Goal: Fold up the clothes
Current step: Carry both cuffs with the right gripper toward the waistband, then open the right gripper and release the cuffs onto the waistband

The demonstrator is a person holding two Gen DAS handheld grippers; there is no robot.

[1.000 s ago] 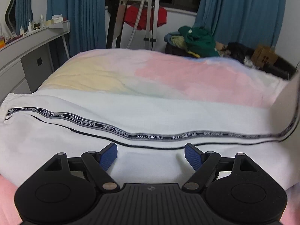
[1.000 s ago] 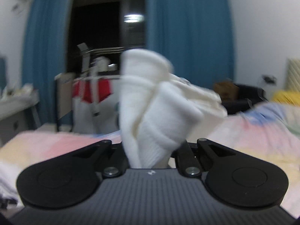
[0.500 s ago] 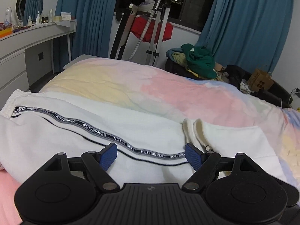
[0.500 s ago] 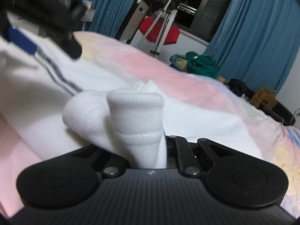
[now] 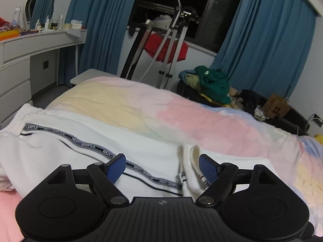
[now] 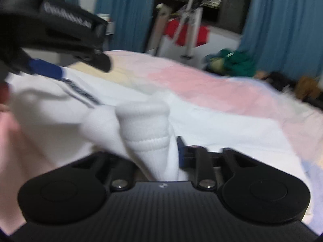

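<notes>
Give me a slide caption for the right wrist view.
Right hand-held gripper clamps the white trousers' ribbed cuff over the bed.

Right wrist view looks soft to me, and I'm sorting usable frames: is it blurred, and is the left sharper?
Right wrist view: motion-blurred throughout, white ribbed cuff included. Left wrist view: sharp, lettering on white striped trousers readable, fisheye bending the edges.

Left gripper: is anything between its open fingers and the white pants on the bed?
Nothing visible. The left gripper hangs open directly over the white pants, with only bare fabric and the printed stripe ahead. The right gripper already clamps the cuff.
</notes>
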